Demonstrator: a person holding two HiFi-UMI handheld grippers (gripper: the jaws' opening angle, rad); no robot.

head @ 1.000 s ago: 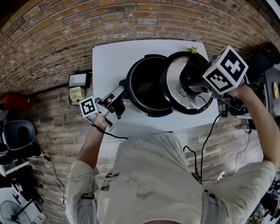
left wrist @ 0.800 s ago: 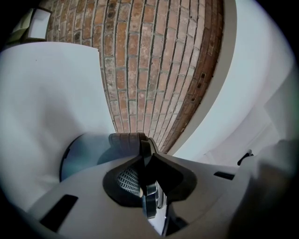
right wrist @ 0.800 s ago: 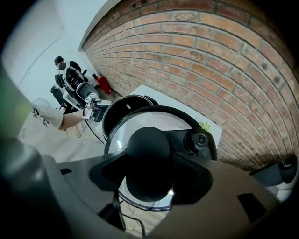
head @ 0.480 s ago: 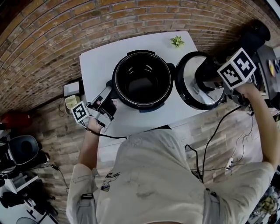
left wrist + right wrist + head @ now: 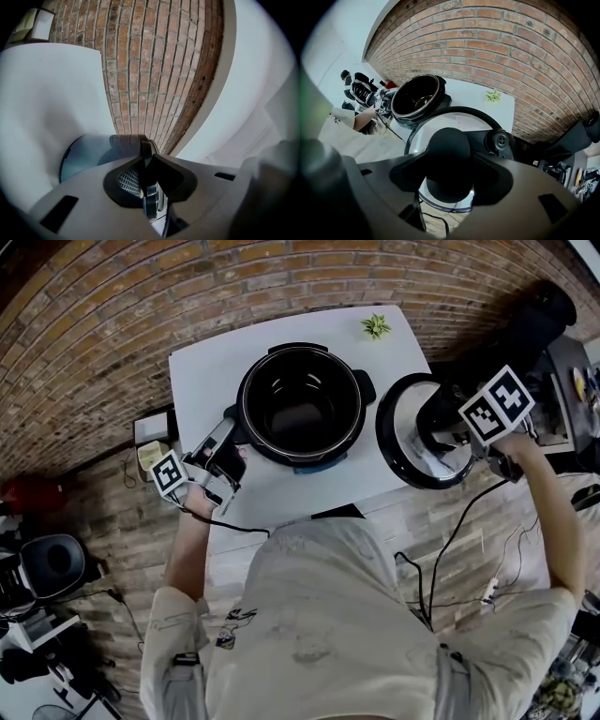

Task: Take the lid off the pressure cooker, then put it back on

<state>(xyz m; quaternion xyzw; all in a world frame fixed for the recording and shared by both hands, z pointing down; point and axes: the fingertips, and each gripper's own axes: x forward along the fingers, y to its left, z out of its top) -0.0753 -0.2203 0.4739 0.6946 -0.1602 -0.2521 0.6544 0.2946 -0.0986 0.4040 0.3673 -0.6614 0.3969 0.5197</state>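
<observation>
The black pressure cooker pot (image 5: 300, 409) stands uncovered on the white table (image 5: 211, 367), its dark inside showing. My left gripper (image 5: 225, 454) is shut on the pot's left side handle (image 5: 144, 146), a thin black edge pinched between the jaws. My right gripper (image 5: 442, 425) points down and is shut on the lid's round black knob (image 5: 449, 157). The lid (image 5: 411, 454), silver with a black rim, hangs level to the right of the pot, over the table's right edge. In the right gripper view the pot (image 5: 417, 96) sits beyond the lid (image 5: 461, 123).
A small green plant (image 5: 376, 326) stands at the table's far right corner. Dark equipment (image 5: 544, 320) and cables (image 5: 450, 540) lie right of the table. A pale box (image 5: 153, 430) rests on the brick floor at the left.
My right gripper carried the lid from above the pot's right rim out to the right and a little lower, to the table's right edge. The left gripper kept its hold on the handle.
</observation>
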